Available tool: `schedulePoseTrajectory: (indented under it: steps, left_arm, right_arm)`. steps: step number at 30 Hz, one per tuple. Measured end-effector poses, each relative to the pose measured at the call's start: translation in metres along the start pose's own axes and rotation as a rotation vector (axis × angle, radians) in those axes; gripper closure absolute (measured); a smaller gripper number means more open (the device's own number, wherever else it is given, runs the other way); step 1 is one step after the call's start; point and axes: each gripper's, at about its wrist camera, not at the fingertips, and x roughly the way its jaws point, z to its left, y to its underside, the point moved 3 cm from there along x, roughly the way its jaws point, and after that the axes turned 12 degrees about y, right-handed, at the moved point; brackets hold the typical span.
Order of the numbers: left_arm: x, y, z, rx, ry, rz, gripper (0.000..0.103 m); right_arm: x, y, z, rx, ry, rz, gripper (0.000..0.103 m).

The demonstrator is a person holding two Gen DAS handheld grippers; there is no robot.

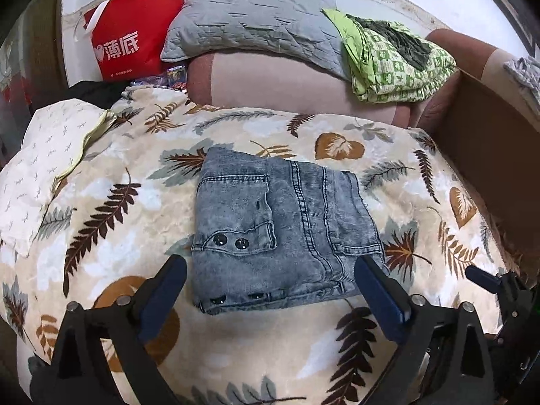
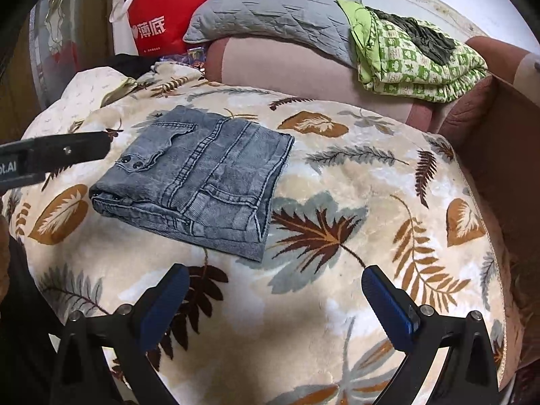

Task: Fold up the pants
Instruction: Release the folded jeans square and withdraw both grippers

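Grey-blue denim pants (image 1: pixel 280 226) lie folded into a compact rectangle on the leaf-patterned blanket (image 1: pixel 101 222). They also show in the right wrist view (image 2: pixel 199 182), left of centre. My left gripper (image 1: pixel 270 270) is open and empty, its blue pads just in front of the pants' near edge, one on each side. My right gripper (image 2: pixel 275 281) is open and empty, hovering over bare blanket (image 2: pixel 337 270) to the right and in front of the pants. The left gripper's black finger (image 2: pixel 67 152) shows at the left edge of the right wrist view.
A grey quilted pillow (image 1: pixel 256 17) and a green patterned folded blanket (image 1: pixel 398 60) lie on a pink bolster (image 1: pixel 287 81) behind. A red shopping bag (image 1: pixel 135 37) stands at back left. An open cardboard box (image 1: pixel 489 155) sits at the right.
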Motion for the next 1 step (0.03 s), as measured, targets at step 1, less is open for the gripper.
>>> schedulePoseTrajectory:
  steps: [1]
  left_arm:
    - [0.0010, -0.0010, 0.0007, -0.004, 0.003, 0.003, 0.003]
  right_arm:
    - [0.0003, -0.0021, 0.0006, -0.003, 0.003, 0.001, 0.000]
